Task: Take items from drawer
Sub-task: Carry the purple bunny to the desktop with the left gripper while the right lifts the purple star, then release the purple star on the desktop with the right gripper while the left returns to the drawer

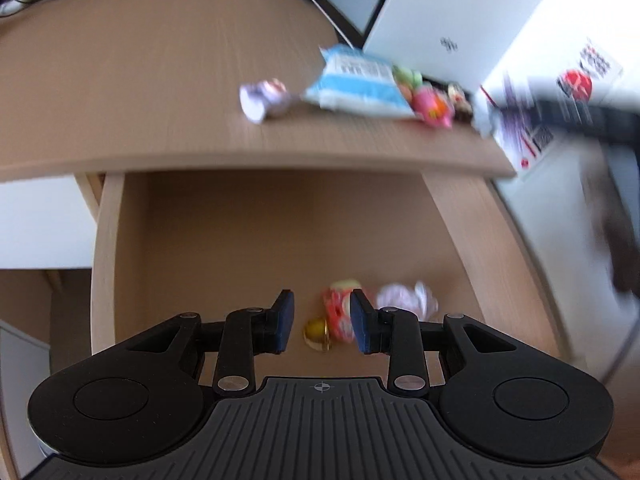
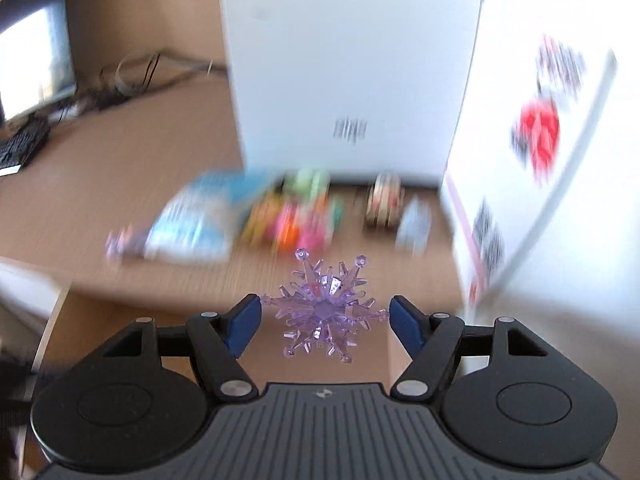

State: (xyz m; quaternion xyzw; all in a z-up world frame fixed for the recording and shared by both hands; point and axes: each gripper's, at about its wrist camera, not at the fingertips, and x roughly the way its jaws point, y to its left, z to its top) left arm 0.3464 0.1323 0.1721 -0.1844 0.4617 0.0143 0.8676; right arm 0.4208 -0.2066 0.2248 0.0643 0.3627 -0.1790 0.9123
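The wooden drawer point(image 1: 107, 248) stands pulled out below the desk edge. Near its front lie a gold bell point(image 1: 316, 332), an orange-red wrapped sweet point(image 1: 338, 314) and a crumpled white-pink wrapper point(image 1: 408, 300). My left gripper point(image 1: 322, 316) hovers open just above them, its blue pads on either side of the bell and the sweet, touching neither. My right gripper point(image 2: 325, 314) is shut on a purple crystal snowflake point(image 2: 326, 306), held by its outer points above the desk's front edge.
On the desk point(image 1: 160, 80) lie a blue-white packet point(image 1: 356, 80), a purple wrapped sweet point(image 1: 264, 98), colourful toys point(image 2: 296, 216) and a striped round item point(image 2: 384, 200). A white box point(image 2: 348, 60) and a printed box point(image 2: 540, 140) stand behind. Cables and a keyboard point(image 2: 20, 148) lie at far left.
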